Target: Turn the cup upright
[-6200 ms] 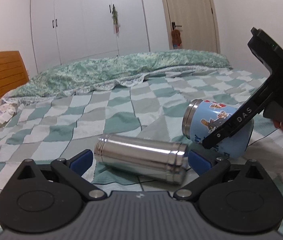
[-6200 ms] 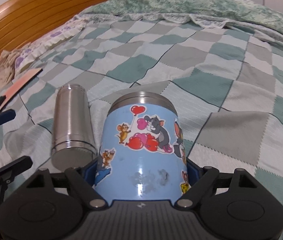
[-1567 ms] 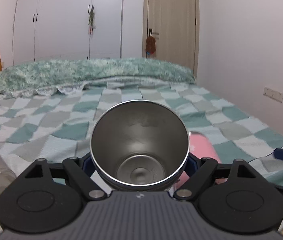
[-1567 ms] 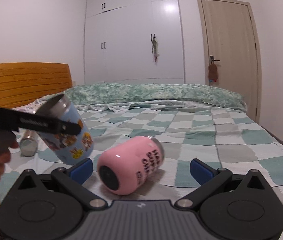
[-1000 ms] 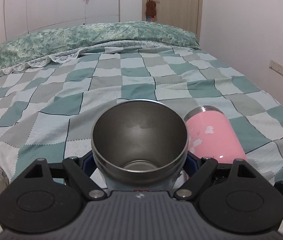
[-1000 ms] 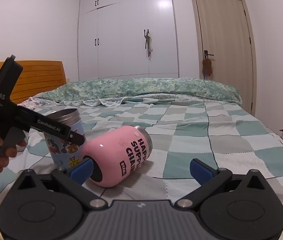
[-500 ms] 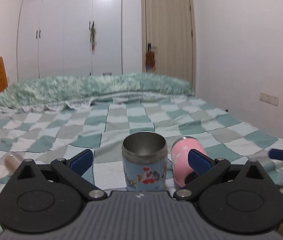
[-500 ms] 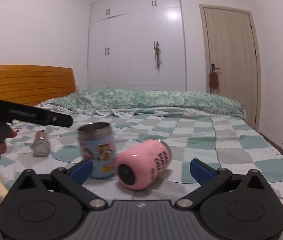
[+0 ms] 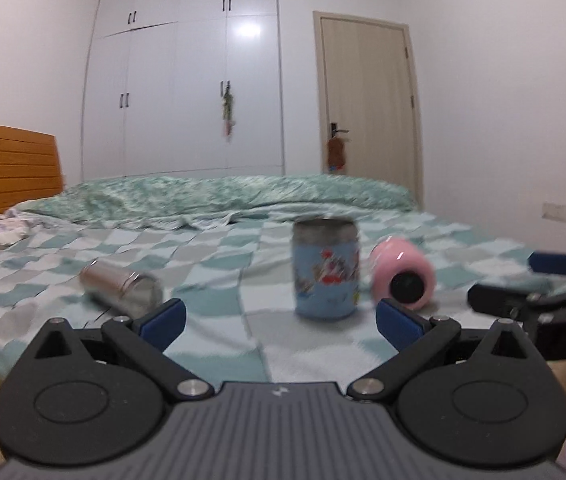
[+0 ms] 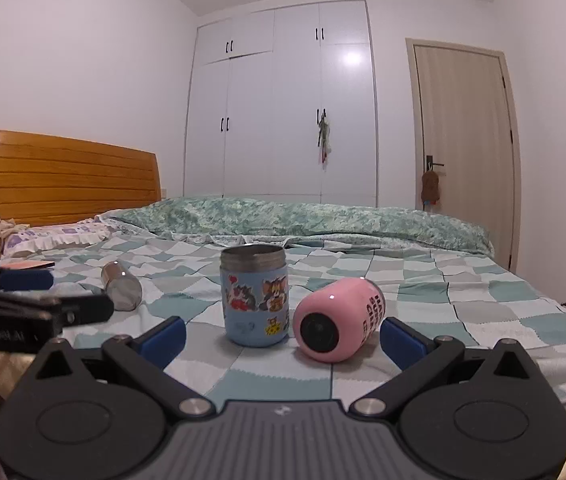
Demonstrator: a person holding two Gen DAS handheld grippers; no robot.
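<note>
Blue cup upright on bed; both your grippers empty, spread wide.

Your left gripper (image 9: pixel 279 314) and right gripper (image 10: pixel 283 334) hang short of the checkered bedspread (image 10: pixel 479 312), holding nothing. The blue cartoon cup (image 10: pixel 253 295) stands mouth up, just beside the pink cup (image 10: pixel 337 319) lying on its side. The steel flask (image 10: pixel 120 286) lies well to the left.

Two low views from the near edge of the bed (image 9: pixel 219 288), facing the far wardrobe (image 10: pixel 283 112). Left wrist view blurred, right wrist view sharp. Shared: blue cup (image 9: pixel 325 268) (image 10: pixel 254 294), pink cup (image 9: pixel 402 276) (image 10: pixel 337 320), steel flask (image 9: pixel 121 286) (image 10: pixel 121 286), door (image 9: pixel 367 108).
</note>
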